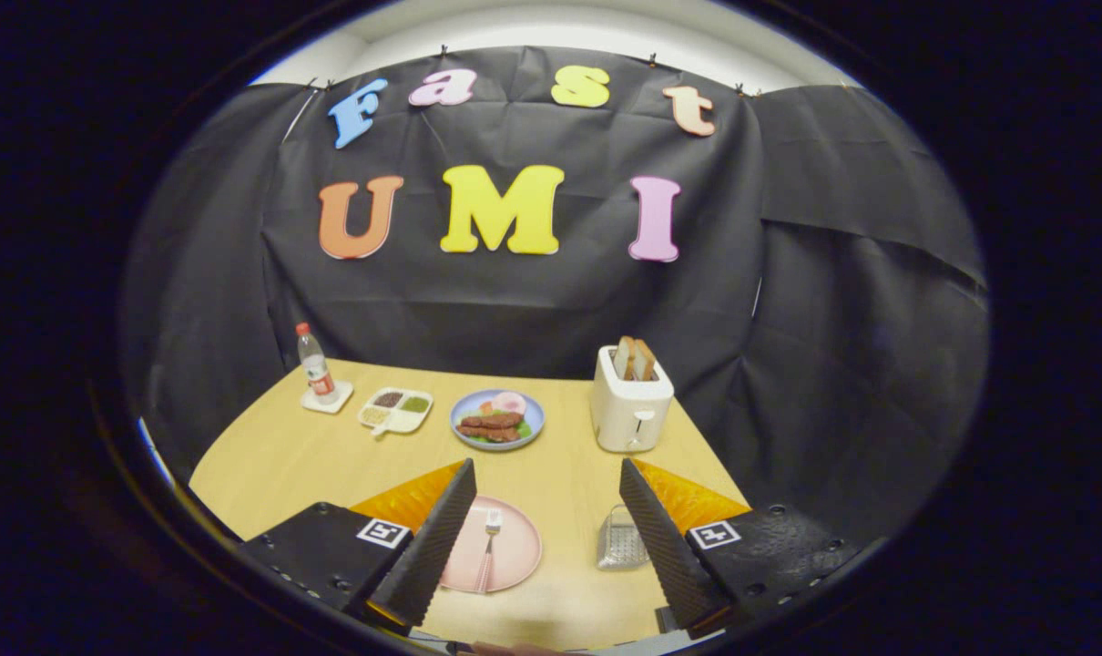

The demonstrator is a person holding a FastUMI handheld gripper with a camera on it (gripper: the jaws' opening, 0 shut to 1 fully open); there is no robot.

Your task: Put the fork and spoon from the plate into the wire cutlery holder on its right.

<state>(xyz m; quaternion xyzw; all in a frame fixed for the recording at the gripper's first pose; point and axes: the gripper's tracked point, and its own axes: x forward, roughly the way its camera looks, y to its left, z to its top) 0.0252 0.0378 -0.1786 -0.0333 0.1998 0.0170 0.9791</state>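
A pink plate (515,549) lies on the wooden table just ahead of my fingers, partly behind the left finger. A fork (490,539) rests on it, tines pointing away from me. The spoon is not distinguishable; it may be hidden behind the left finger. The wire cutlery holder (618,539) stands right of the plate, partly covered by the right finger. My gripper (546,483) hangs above the near table edge, open wide, with nothing between its fingers.
Farther back stand a white toaster (631,410) with bread slices, a blue plate of food (497,419), a divided condiment dish (396,409) and a water bottle (314,364) on a coaster. Bare tabletop (569,478) lies between plates and toaster.
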